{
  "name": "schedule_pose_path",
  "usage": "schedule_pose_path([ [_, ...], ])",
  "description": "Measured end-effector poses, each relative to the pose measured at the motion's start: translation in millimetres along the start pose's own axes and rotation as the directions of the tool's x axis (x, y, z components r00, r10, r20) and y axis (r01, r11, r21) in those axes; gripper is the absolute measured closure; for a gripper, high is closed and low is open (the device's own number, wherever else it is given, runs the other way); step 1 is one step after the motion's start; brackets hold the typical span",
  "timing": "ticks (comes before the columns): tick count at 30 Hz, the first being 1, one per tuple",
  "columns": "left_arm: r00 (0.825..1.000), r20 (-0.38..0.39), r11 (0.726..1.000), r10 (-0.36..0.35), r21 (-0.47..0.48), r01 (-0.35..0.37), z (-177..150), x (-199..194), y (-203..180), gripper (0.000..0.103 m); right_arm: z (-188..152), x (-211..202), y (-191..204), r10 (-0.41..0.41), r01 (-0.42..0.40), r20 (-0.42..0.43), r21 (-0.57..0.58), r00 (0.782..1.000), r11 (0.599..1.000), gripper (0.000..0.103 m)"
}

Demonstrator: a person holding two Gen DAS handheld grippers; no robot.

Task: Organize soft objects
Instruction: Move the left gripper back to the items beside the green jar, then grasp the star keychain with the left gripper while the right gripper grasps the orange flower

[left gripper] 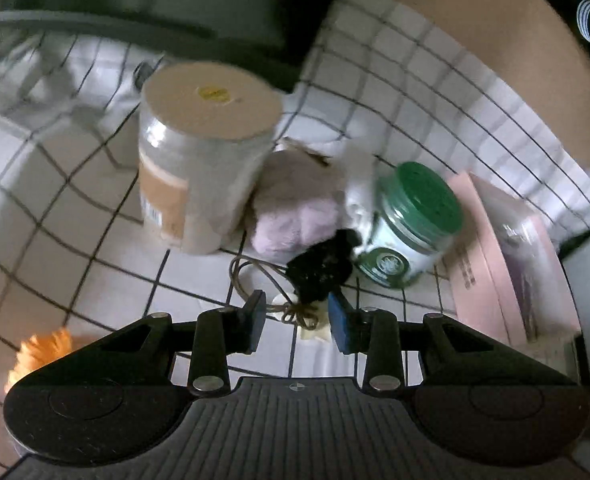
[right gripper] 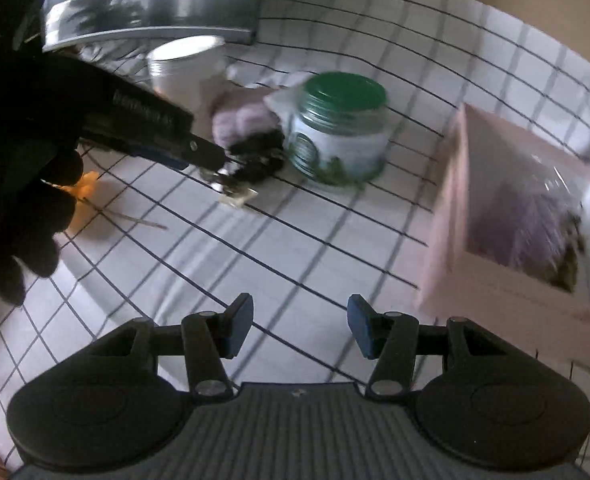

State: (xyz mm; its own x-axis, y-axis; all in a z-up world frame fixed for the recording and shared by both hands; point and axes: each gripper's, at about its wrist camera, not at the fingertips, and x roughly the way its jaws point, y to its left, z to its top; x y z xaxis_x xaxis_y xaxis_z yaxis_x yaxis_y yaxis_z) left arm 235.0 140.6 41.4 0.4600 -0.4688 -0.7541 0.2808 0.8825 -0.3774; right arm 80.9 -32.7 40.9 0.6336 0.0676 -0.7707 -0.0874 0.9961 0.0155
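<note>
Lettering on every label is too blurred to read. Left gripper [left gripper: 297, 318], jaws spread, hovers over the black soft object [left gripper: 321, 268] and its string-tied tag [left gripper: 315, 330] without pinching them. Green-lidded jar [left gripper: 409, 224] at two o'clock, pink soft object [left gripper: 291, 220] at twelve, pink box [left gripper: 495, 252] at three. Right gripper [right gripper: 300, 328] spread, empty, over the tiled cloth [right gripper: 295, 240].

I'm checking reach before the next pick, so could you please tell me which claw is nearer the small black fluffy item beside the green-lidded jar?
Left. The left claw is right at the black fluffy item, open. The right claw hangs farther back over bare tablecloth.
</note>
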Motion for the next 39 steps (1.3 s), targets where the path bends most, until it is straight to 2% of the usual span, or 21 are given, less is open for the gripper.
schedule_pose_path([
  [2, 1.0, -0.022, 1.0, 0.016, -0.002, -0.016, 1.5, 7.5, -4.0, 0.066, -4.5, 0.5, -8.0, 0.011, -0.011, -0.007, 0.028, 1.0, 1.0, 0.051],
  [6, 0.996, -0.05, 0.996, 0.077, 0.057, -0.074, -2.5, 20.8, -18.6, 0.065, -10.2, 4.3, -16.7, 0.023, -0.021, -0.026, 0.065, 0.999, 0.998, 0.051],
  [10, 0.993, -0.005, 0.982, 0.117, 0.151, -0.115, -10.7, 24.3, -32.1, 0.064, -12.4, 6.4, -19.0, 0.036, -0.034, -0.032, 0.067, 0.999, 0.997, 0.048],
  [15, 0.987, -0.004, 0.967, 0.16, 0.199, -0.156, -13.0, 27.6, -42.3, 0.064, -16.6, 7.7, -19.0, 0.053, -0.052, -0.012, 0.066, 0.999, 0.996, 0.04],
  [21, 0.988, 0.031, 0.949, 0.149, 0.275, -0.151, -21.6, 27.4, -44.3, 0.063, -21.6, 8.5, -9.1, 0.038, -0.039, 0.014, 0.031, 0.999, 0.999, 0.032],
  [27, 0.973, 0.104, 0.922, 0.205, 0.313, -0.227, -38.0, 29.5, -57.3, 0.061, -29.0, 9.7, -0.1, 0.026, -0.026, 0.055, -0.004, 0.998, 1.0, 0.02],
  [31, 0.972, 0.129, 0.923, 0.195, 0.312, -0.227, -44.4, 28.0, -55.8, 0.061, -34.4, 10.2, 2.5, 0.016, -0.017, 0.079, 0.011, 0.997, 1.0, 0.01],
  [34, 0.98, 0.117, 0.932, 0.158, 0.309, -0.187, -45.3, 25.2, -52.0, 0.059, -38.3, 10.2, 5.0, 0.027, -0.027, 0.078, 0.001, 0.997, 1.0, 0.001],
  [36, 0.986, 0.105, 0.942, 0.132, 0.297, -0.158, -42.8, 24.2, -47.6, 0.06, -40.7, 9.6, 5.4, 0.028, -0.028, 0.083, -0.002, 0.996, 1.0, 0.0],
  [39, 0.987, 0.097, 0.939, 0.129, 0.308, -0.153, -41.2, 24.3, -47.7, 0.06, -41.1, 8.6, 5.3, 0.022, -0.023, 0.081, 0.005, 0.997, 1.0, 0.0],
])
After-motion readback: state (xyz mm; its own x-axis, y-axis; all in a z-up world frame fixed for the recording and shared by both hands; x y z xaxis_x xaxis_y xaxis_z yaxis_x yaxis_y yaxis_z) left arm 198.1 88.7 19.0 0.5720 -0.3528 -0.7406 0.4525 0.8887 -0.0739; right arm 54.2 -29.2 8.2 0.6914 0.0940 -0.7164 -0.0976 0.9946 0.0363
